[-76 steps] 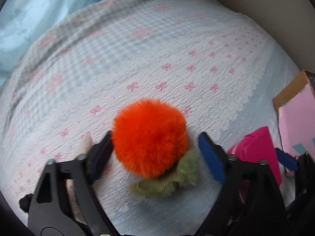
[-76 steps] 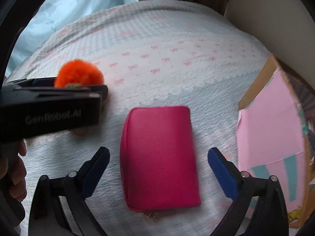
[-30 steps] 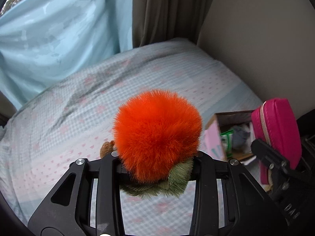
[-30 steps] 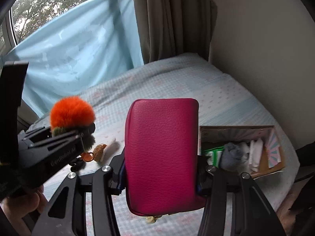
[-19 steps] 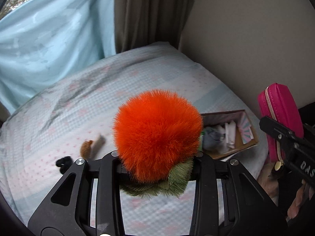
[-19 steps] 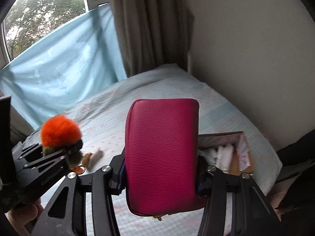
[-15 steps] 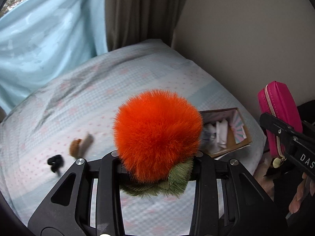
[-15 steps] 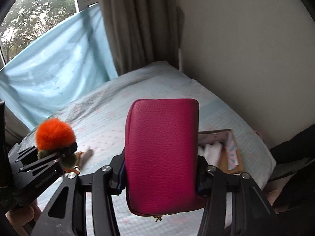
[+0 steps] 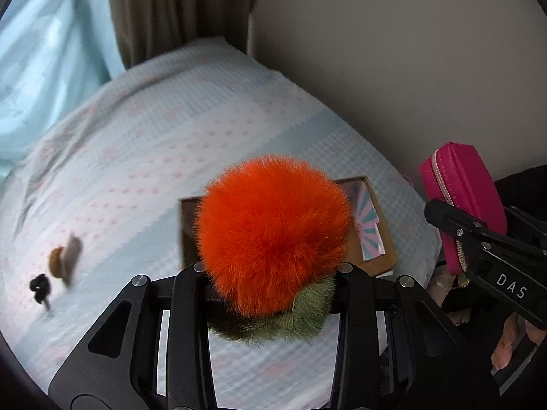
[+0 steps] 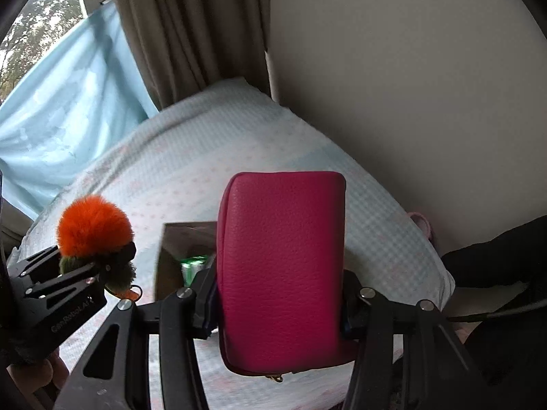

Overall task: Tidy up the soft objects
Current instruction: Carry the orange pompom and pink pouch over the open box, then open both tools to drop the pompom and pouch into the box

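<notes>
My left gripper [image 9: 270, 270] jaws are clamped on the fluffy orange pompom with green fabric base [image 9: 273, 235], held above the open cardboard box [image 9: 377, 235] on the bed [image 9: 171, 130]. My right gripper [image 10: 278, 294] jaws squeeze the magenta leather zip pouch [image 10: 282, 270] upright between them.

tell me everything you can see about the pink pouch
The pink pouch is a rectangular, rounded-corner case in hot-pink pebbled material that looks like faux leather. A pale zipper runs along its edge, with a small gold pull hanging at the bottom. It stands upright, lifted above the bed, clamped on both sides by the right gripper. It looks closed and lightly padded.
</notes>
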Demonstrator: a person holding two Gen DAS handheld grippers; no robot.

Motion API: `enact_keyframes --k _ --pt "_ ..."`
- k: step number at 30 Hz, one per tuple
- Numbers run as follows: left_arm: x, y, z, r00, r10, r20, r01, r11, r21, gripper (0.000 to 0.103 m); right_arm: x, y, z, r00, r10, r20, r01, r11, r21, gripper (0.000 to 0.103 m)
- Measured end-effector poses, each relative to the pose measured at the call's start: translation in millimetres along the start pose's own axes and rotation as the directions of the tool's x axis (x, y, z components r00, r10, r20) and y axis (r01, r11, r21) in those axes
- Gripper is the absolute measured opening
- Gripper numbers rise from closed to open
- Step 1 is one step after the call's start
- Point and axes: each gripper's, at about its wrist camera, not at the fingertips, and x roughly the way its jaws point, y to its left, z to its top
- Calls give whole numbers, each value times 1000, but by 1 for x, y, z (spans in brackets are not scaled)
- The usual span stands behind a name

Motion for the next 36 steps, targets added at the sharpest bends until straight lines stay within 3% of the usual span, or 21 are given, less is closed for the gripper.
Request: enact_keyframes --k 5,12,20,21,23,24,25,26,27,32,36 --pt "56 -26 0 996 10 -87 -10 1000 -1 31 38 -29 1 996 31 -78 -31 1000 2 47" --pt "132 -34 -15 967 25 -252 -36 998 -42 31 93 -40 -3 979 78 -191 -81 997 -7 47" --pt "171 -25 -12 944 41 -328 -47 999 -12 32 142 -42 -8 948 139 -287 -137 990 27 49" --pt "173 -24 -11 943 40 -332 -45 999 -7 41 146 -43 -6 946 144 -291 -140 990 35 49" --pt "177 -19 -12 937 55 -344 -52 998 17 78 156 -45 -3 933 179 -311 -166 984 70 55" --pt "176 -19 -11 936 77 -344 -69 997 35 103 158 -46 0 932 189 -310 -172 982 82 68" --pt "172 -19 -11 941 84 -327 -73 996 46 102 158 -47 2 932 193 -306 -174 981 88 78" --pt "170 -17 -10 944 78 -320 -67 997 46 103 159 -48 4 935 195 -298 -176 980 89 99" --pt "169 -14 -11 944 73 -322 -64 997 37 103 158 -48 6 938 193 -288 -176 981 83 103" --pt "164 -6 -12 941 56 -334 -64 998 -12 103 155 -51 8 947 175 -269 -159 984 81 103" --pt "151 -6 -10 951 57 -305 -65 998 -15 103 142 -48 7 957 181 -225 -169 983 71 103"
